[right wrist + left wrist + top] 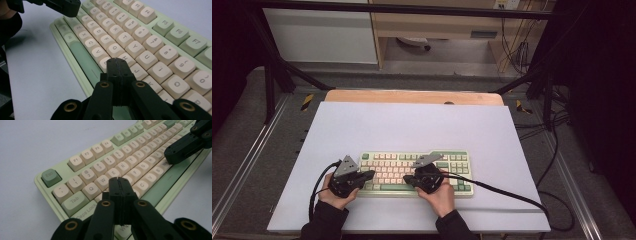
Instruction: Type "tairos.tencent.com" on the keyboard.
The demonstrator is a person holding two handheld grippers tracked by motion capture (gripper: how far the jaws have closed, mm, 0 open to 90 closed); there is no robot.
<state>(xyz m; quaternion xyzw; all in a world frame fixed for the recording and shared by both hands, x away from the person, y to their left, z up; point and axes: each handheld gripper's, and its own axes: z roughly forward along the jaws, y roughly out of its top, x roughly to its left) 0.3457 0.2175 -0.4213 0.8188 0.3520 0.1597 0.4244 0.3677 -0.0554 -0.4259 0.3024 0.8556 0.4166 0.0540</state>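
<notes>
One keyboard point(417, 172) — pale green case, cream keys, green accents.

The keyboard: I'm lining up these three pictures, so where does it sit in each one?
High view: the keyboard lies low and centre on the white table, under both tools.
Left gripper view: it runs from lower left to upper right, Esc key at left.
Right gripper view: it runs from upper left to lower right.
Shared landmark: the green space bar.
</notes>
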